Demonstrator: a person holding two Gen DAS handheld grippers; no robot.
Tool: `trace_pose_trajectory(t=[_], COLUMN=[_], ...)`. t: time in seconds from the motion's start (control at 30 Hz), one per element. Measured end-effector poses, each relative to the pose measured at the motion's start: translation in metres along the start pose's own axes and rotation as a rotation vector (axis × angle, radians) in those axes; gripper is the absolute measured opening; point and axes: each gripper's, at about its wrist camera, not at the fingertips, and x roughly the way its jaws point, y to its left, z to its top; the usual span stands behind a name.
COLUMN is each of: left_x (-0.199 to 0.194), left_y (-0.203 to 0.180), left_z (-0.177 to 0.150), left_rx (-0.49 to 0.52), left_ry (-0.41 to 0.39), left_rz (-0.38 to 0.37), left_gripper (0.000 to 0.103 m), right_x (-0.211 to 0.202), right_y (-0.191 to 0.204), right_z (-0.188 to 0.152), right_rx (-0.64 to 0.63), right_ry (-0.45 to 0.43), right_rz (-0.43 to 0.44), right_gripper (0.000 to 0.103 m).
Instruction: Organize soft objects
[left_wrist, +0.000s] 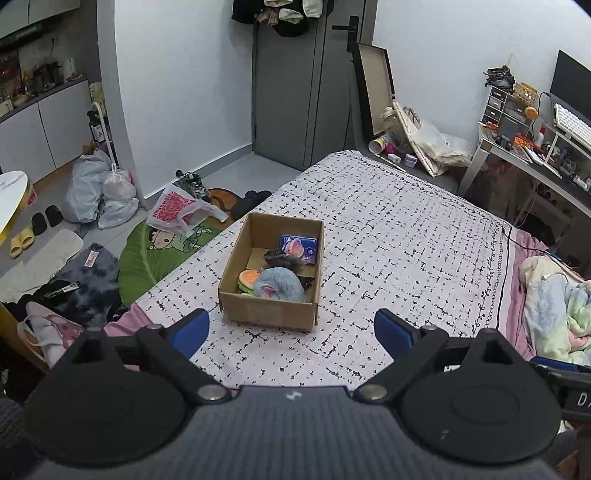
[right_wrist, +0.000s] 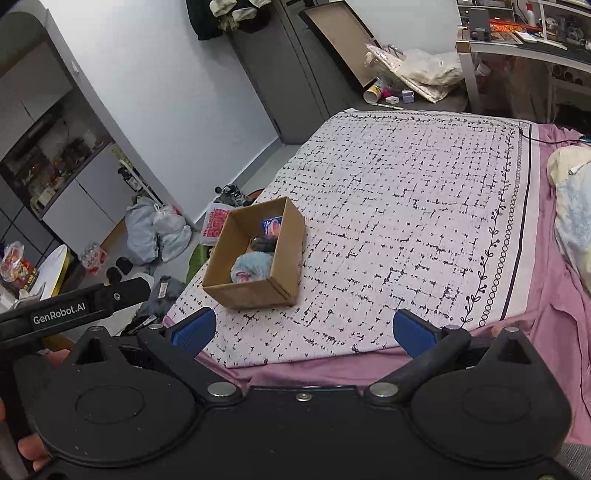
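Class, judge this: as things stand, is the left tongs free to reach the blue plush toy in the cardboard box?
Probably yes. The left tongs are open, the box has no lid, and the blue plush toy lies on top near the front wall.

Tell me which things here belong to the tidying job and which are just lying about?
Part of the job:
- brown cardboard box
- fluffy blue plush toy inside it
- small burger-shaped plush inside it
- left gripper and right gripper, both open

Just lying about:
- red-and-white plastic bag
- yellow slippers
- pastel blanket

cardboard box (left_wrist: 271, 312): 1; soft toys inside: 4; grippers: 2
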Motion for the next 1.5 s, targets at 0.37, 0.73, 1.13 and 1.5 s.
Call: trace_pose_trajectory(t=[0.37,0.73,1.13,1.5], left_x=[0.001,0.003,0.005,0.004], left_y=[-0.001,0.006,0.006,0.004], left_z=[-0.011,-0.016,-0.018,-0.019], left_rx=[0.011,-0.009,-0.009,-0.010], left_ry=[0.018,0.025,0.027,0.033], left_rz=[0.006,0.009,-0.001,-0.016], left_gripper=[0.095,0.095,0.095,0.095], right_x=[-0.002,-0.001,0.001,0.002], right_y=[0.000,0.010,0.014,0.016], right_z=[-0.006,-0.008,-0.009,-0.010], right_rx=[-0.023,-0.075,-0.086,-0.093], right_ry=[0.010,0.017,0.024,0.034], right_rz=[0.015,-0.017,-0.020,-0.018], right_gripper=[0.103,0.103,0.103,0.103])
